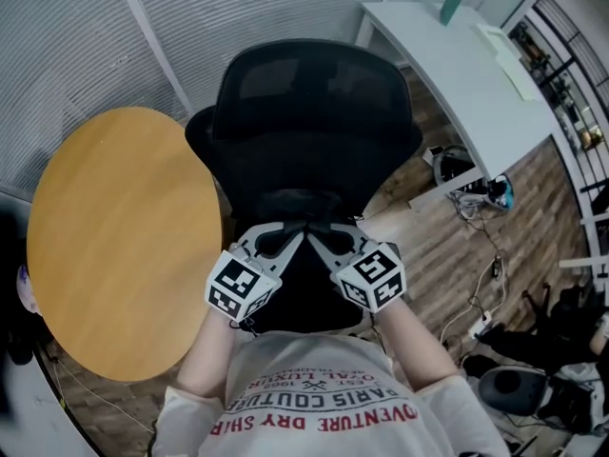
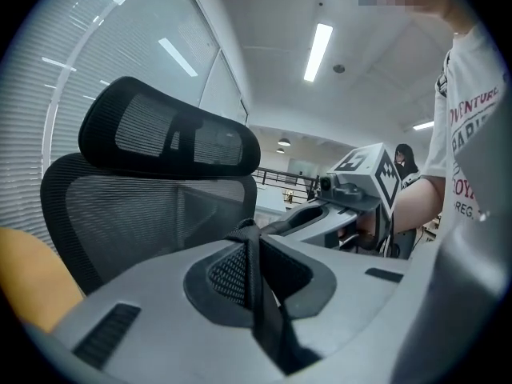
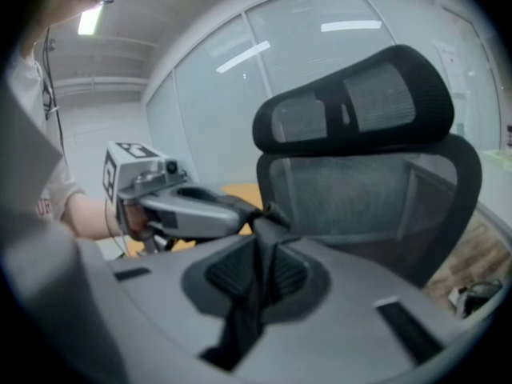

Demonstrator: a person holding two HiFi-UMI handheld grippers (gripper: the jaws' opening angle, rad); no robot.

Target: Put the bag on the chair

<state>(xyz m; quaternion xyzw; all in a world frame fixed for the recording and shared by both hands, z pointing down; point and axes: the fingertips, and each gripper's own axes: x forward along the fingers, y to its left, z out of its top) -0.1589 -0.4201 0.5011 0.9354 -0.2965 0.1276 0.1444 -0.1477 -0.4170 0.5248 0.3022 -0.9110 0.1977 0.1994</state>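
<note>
1. Two grippers meet tip to tip in the head view: your left gripper (image 1: 288, 231) and your right gripper (image 1: 322, 233) converge above the seat of the black chair (image 1: 314, 112).
2. The bag (image 1: 303, 206) shows there as a dark mass at the tips, in front of the backrest. It is black on black, so you cannot tell whether it rests on the seat.
3. A round table (image 1: 124, 236) stands just left of the chair. A white desk (image 1: 457, 65) stands beyond it to the right.
4. In the left gripper view, your left gripper (image 2: 251, 242) has its jaws clamped on a black strap (image 2: 258, 290) that runs up between the pads. The right gripper (image 2: 276, 226) comes in from the right to the same strap. The chair (image 2: 152, 206) fills the left side.
5. In the right gripper view, your right gripper (image 3: 258, 242) has its jaws pinched on the strap (image 3: 253, 286) in the same way. The left gripper (image 3: 250, 213) reaches in from the left, its tips just beside yours. The chair (image 3: 360, 174) stands behind.
</note>
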